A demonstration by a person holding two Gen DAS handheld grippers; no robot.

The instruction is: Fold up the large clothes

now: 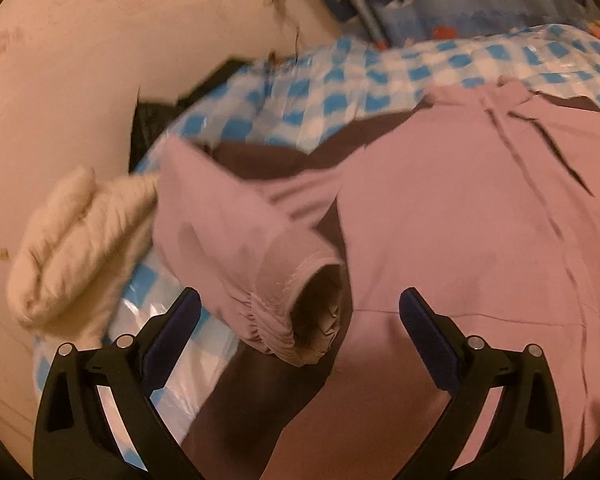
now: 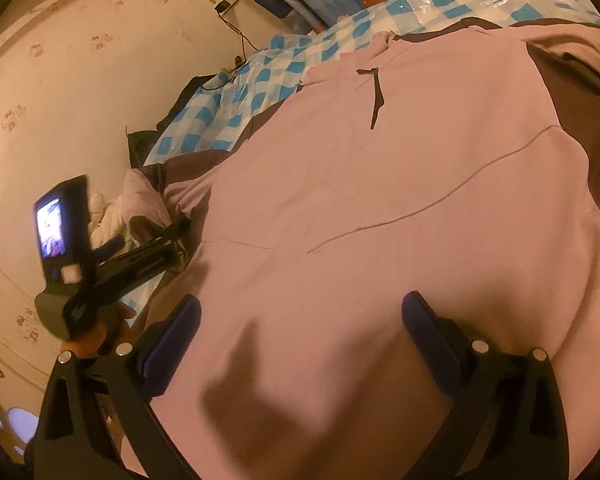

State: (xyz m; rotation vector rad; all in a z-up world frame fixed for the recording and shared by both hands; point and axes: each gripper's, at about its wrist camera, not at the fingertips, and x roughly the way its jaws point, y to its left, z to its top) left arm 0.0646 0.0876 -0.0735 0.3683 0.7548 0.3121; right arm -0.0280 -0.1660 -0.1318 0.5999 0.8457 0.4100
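Between the left gripper's [image 1: 300,312] wide-open jaws, the cuff [image 1: 300,320] of the pink garment [image 1: 479,220] is lying untouched. Over the garment's broad flat body, the right gripper [image 2: 301,320] is hovering, jaws spread, gripping nothing. Beyond, brown fabric [image 1: 268,160] is edging the garment on a blue-checked sheet [image 1: 339,92]. Left, a cream bundle [image 1: 72,240] is sitting near the wall [image 1: 68,80].

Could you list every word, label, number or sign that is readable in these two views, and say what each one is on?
No text can be read in either view.
Lit screen on the left gripper: shows a picture, too blurred to read.
Small white label below that screen: too blurred to read.
Wallpaper motifs: too small to tell if they hold letters.
Pink jacket: no print visible.
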